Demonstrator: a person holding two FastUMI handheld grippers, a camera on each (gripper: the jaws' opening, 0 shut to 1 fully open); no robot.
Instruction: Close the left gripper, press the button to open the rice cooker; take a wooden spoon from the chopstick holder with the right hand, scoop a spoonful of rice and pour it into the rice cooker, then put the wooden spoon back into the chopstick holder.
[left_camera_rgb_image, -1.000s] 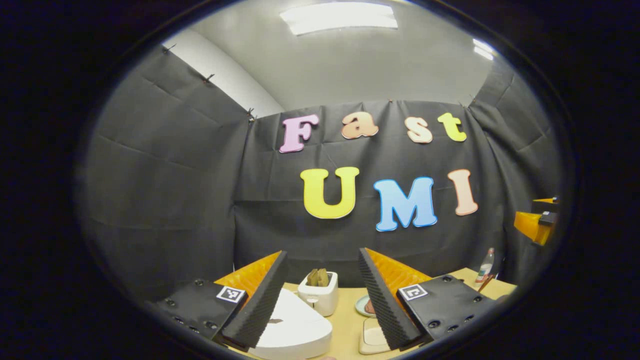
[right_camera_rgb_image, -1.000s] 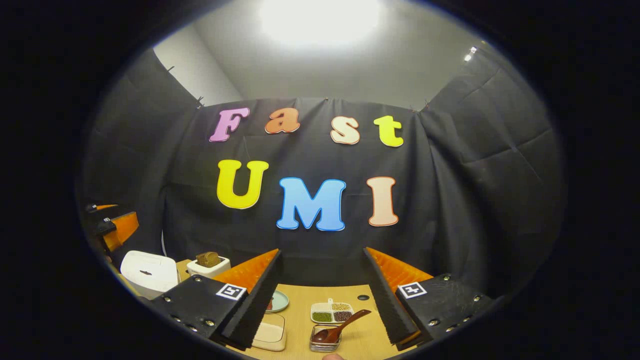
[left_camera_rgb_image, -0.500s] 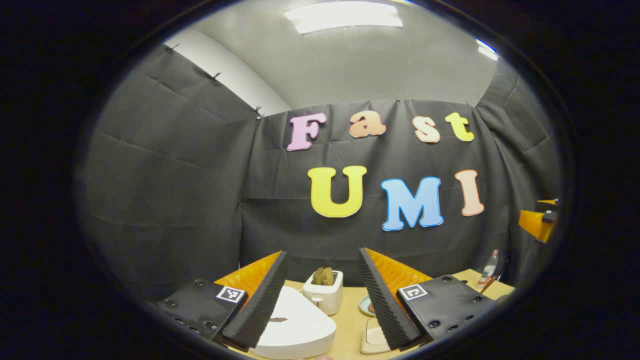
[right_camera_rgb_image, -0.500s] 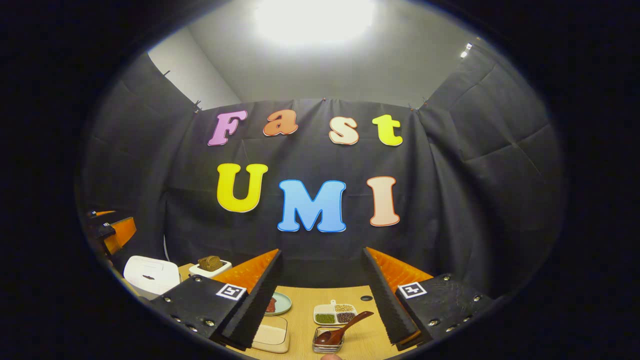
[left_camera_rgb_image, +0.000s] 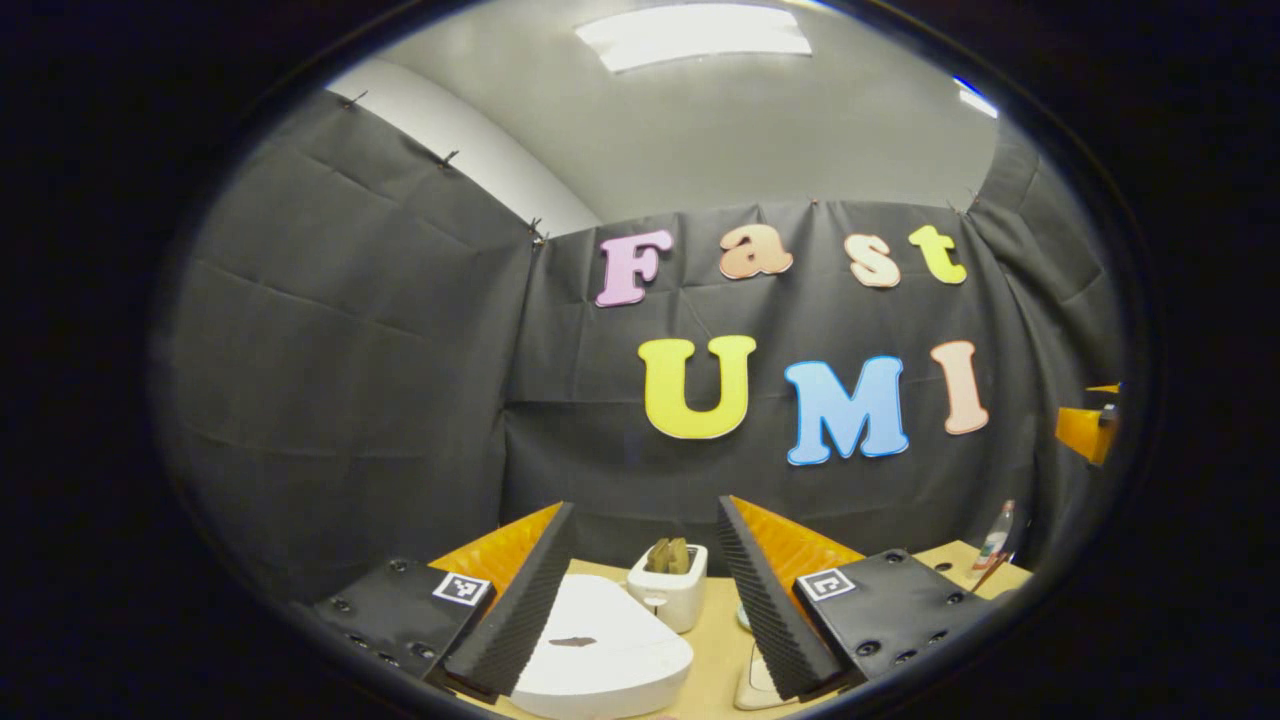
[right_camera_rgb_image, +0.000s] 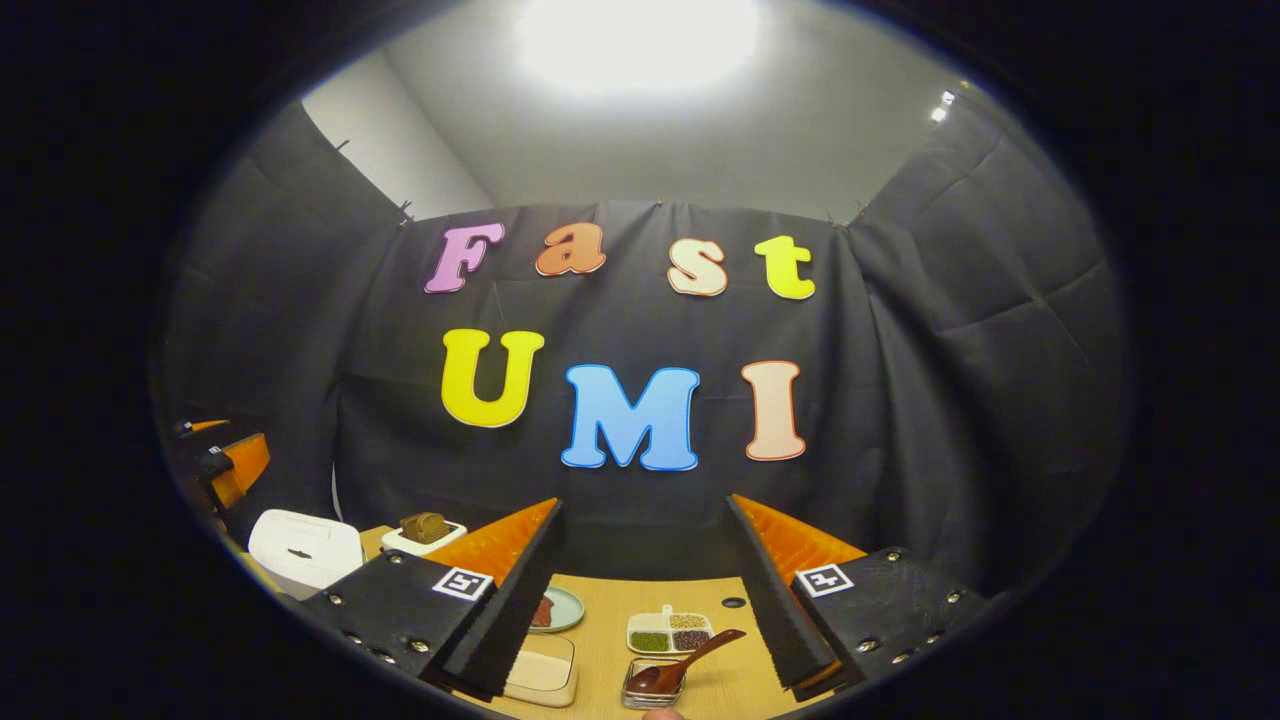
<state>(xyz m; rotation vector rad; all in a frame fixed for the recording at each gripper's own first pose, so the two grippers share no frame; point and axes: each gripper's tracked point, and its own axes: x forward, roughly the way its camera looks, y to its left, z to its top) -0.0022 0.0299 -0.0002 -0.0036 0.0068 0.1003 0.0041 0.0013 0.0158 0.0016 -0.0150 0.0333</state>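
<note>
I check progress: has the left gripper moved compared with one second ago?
Yes. The left gripper swung leftward: the rice cooker and toaster slid right between its open fingers.

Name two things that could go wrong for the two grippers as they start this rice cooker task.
The left gripper is open above the closed rice cooker; pressing like this, its fingers might straddle the button. The wooden spoon leans out of a small glass holder, which a pull by the right gripper might tip.

The left gripper (left_camera_rgb_image: 640, 590) is held level, facing forward, its jaws spread wide apart with nothing between them. The right gripper (right_camera_rgb_image: 640, 590) is posed the same way, jaws wide and empty. In the right gripper view, the left gripper (right_camera_rgb_image: 225, 465) shows at the far left edge.
</note>
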